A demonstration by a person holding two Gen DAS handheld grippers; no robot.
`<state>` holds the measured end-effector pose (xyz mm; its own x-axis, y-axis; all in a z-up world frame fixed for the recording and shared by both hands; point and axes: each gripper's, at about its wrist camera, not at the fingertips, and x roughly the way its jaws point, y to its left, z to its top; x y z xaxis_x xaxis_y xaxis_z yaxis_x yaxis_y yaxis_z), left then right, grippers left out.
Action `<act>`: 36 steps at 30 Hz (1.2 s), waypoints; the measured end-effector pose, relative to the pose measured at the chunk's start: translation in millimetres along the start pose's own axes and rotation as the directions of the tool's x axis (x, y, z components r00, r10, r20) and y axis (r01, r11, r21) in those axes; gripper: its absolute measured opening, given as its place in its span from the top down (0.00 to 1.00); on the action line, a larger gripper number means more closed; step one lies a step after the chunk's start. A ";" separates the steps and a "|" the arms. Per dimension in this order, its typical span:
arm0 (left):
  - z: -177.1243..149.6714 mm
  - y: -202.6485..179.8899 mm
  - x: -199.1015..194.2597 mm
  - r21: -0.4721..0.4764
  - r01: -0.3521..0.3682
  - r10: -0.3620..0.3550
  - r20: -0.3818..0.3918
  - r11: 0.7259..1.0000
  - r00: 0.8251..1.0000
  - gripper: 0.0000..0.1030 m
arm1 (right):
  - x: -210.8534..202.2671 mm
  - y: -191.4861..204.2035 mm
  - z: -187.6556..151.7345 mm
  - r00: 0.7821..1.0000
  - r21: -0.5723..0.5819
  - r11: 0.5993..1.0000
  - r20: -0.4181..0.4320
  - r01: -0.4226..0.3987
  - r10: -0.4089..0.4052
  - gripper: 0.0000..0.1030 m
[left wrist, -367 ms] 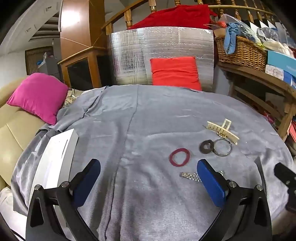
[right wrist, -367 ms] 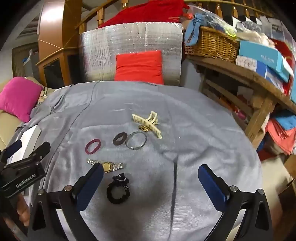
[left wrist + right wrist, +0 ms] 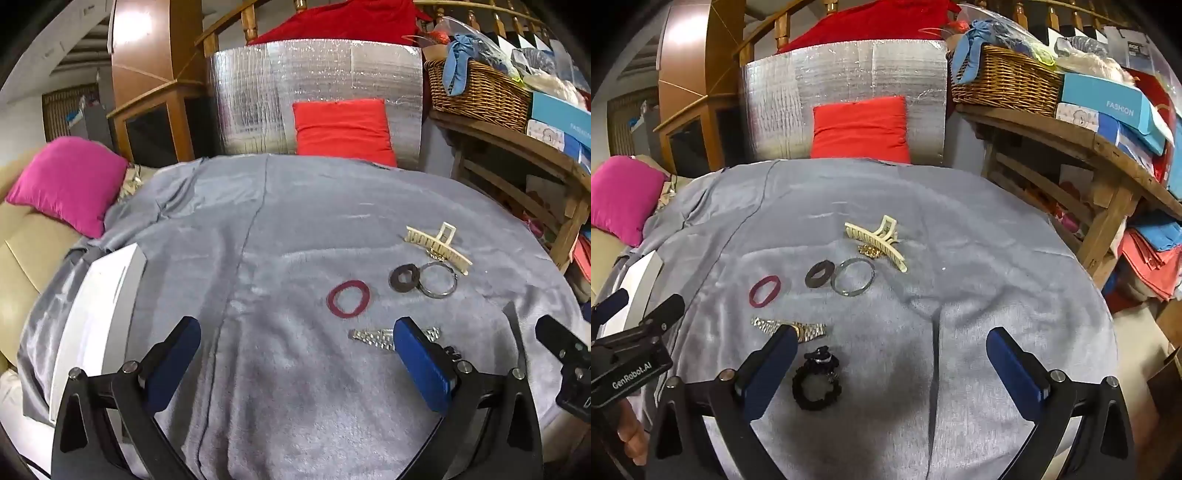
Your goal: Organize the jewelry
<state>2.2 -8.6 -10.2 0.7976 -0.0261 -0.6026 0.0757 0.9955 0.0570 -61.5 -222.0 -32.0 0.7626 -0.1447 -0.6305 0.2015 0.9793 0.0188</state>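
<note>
Nothing moved: both grippers [image 3: 297, 363] [image 3: 892, 365] wide open, empty, above metal-link watch [image 3: 809, 330].

Light: dim indoor, brightest glare on the far foil panel [image 3: 314, 99]
Shadows: soft, near
Edges: fisheye bending, black corners
Focus: slightly soft

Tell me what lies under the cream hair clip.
A small gold sparkly piece peeks out from under the hair clip; how far it reaches is hidden. Beneath both lies the grey cloth.
</note>
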 end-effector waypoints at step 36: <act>-51.5 -2.8 -37.4 -0.020 -0.017 0.017 -0.013 1.000 1.000 0.00 | -62.5 13.1 -42.2 0.998 -0.047 0.996 0.005 0.069 -0.069 0.00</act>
<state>-58.7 -5.7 -28.9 0.7906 -0.0084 -0.6123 0.0504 0.9974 0.0514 -132.6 -194.1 -25.1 0.7499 -0.2129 -0.6263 0.2245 0.9725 -0.0618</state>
